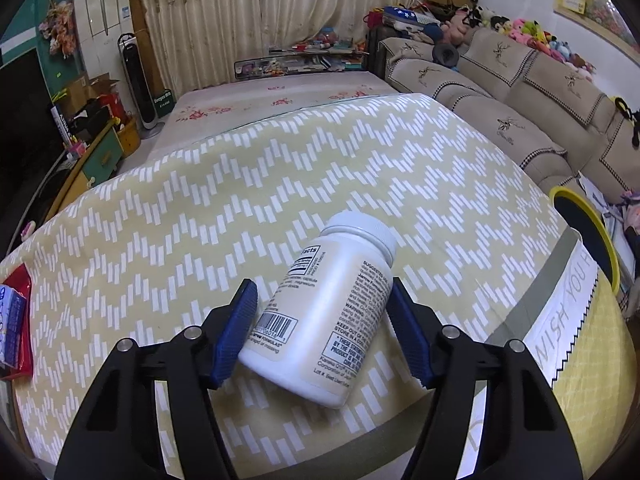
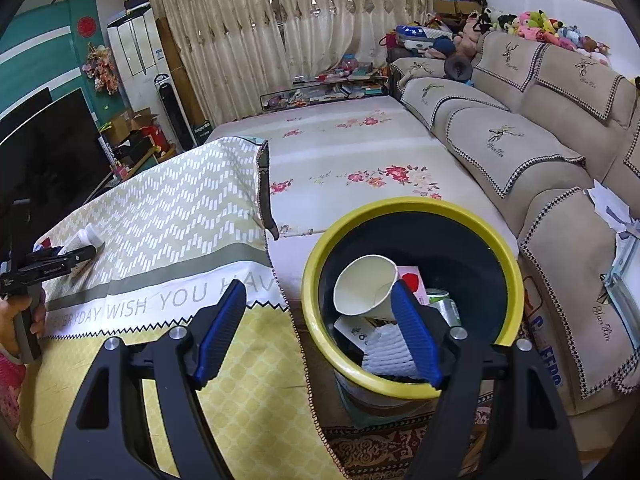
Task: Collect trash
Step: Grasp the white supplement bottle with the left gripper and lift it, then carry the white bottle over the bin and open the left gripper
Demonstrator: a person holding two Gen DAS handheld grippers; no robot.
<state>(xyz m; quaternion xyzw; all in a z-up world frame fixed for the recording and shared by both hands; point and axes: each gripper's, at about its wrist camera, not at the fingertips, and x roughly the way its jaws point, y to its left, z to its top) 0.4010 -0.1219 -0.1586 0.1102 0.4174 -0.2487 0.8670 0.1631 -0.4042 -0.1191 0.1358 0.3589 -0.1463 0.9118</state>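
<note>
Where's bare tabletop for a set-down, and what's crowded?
Free: yellow zigzag tablecloth beyond the white plastic pill bottle, and the floral cloth toward the curtains. Crowded: yellow-rimmed trash bin, full of trash; red packet at the left edge.

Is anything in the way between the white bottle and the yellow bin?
Nothing visible blocks it. The white bottle lies on the patterned tablecloth, and only bare cloth stretches toward the yellow bin, whose top is open.
</note>
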